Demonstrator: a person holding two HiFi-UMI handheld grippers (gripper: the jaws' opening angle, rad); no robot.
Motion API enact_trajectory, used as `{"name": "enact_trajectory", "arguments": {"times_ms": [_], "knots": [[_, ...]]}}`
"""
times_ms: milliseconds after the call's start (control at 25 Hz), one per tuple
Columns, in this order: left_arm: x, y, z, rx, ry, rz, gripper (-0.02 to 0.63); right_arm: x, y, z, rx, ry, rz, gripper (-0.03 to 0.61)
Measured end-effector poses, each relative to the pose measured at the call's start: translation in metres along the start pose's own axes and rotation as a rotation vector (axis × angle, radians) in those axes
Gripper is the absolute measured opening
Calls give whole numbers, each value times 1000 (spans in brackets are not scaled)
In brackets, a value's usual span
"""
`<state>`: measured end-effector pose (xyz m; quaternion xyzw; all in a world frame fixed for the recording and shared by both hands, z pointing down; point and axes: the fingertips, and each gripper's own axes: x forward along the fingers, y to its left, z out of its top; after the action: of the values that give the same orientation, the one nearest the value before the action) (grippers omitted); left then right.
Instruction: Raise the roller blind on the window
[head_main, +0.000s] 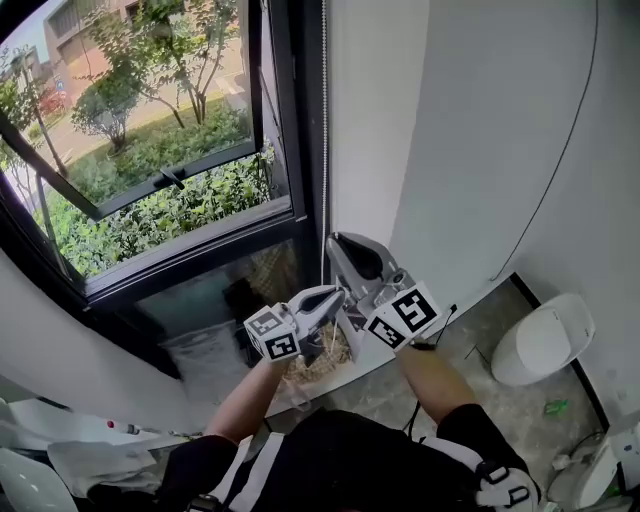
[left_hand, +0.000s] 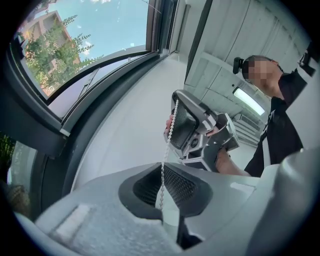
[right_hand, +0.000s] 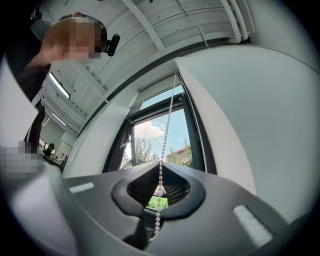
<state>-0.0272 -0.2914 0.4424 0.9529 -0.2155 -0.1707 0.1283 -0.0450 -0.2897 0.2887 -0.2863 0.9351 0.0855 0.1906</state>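
Chain: we see the bead chain (head_main: 323, 150) hanging straight down just beside the dark window frame (head_main: 305, 100), ctr of head view, from the top edge down to both grippers.
Left gripper: the left gripper (left_hand: 162, 197) has its jaws pinched narrow on the bead chain. The beads run down into the slit btwn the pads.
Right gripper: the right gripper (right_hand: 159, 192) is likewise clamped tight on the same chain. Beads enter at the top of the jaws & come out below.
Order on chain: in head view the right gripper sits higher, w/ the left gripper just under it & to the left. We can't tell if the two touch.
Blind: a pale band (right_hand: 152, 86) crosses the window top in the right gripper view, upper ctr, & the chain rises to it. We can't tell if that's the rolled blind. Glass below shows sky & trees.
Sash: an open sash (head_main: 200, 168) tilts outward, upper left of head view, w/ shrubs beyond.
Arms: left forearm (head_main: 250, 395) & right forearm (head_main: 435, 375) come up from bottom ctr.
Wall: white wall (head_main: 450, 120) fills the right half.
Floor: white lidded bin (head_main: 545, 340), lower right.
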Motion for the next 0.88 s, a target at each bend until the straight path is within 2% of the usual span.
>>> {"name": "enact_trajectory", "arguments": {"times_ms": [120,240,280,360,480,640,800,880], "knots": [[-6,8,-42,-1,124,28,15,-25,17,-34,3,44,15,18],[-21,17,-97,-7,289,71,19,-47,15,-91,7,169,-1,18],[-28,20,-113,-17,328,89,24,-53,11,-108,24,212,-14,17],[-41,24,-129,-48,352,118,77,-63,5,-127,66,262,-34,18],[-50,26,-119,-67,306,129,92,-68,0,-127,63,274,-44,18],[-52,29,-77,-33,207,132,92,-72,-7,-123,80,270,-66,18],[-45,35,-2,56,56,147,93,-71,-4,-122,82,267,-56,18],[-34,24,44,91,-28,122,96,-71,-1,-121,81,267,-49,18]]}}
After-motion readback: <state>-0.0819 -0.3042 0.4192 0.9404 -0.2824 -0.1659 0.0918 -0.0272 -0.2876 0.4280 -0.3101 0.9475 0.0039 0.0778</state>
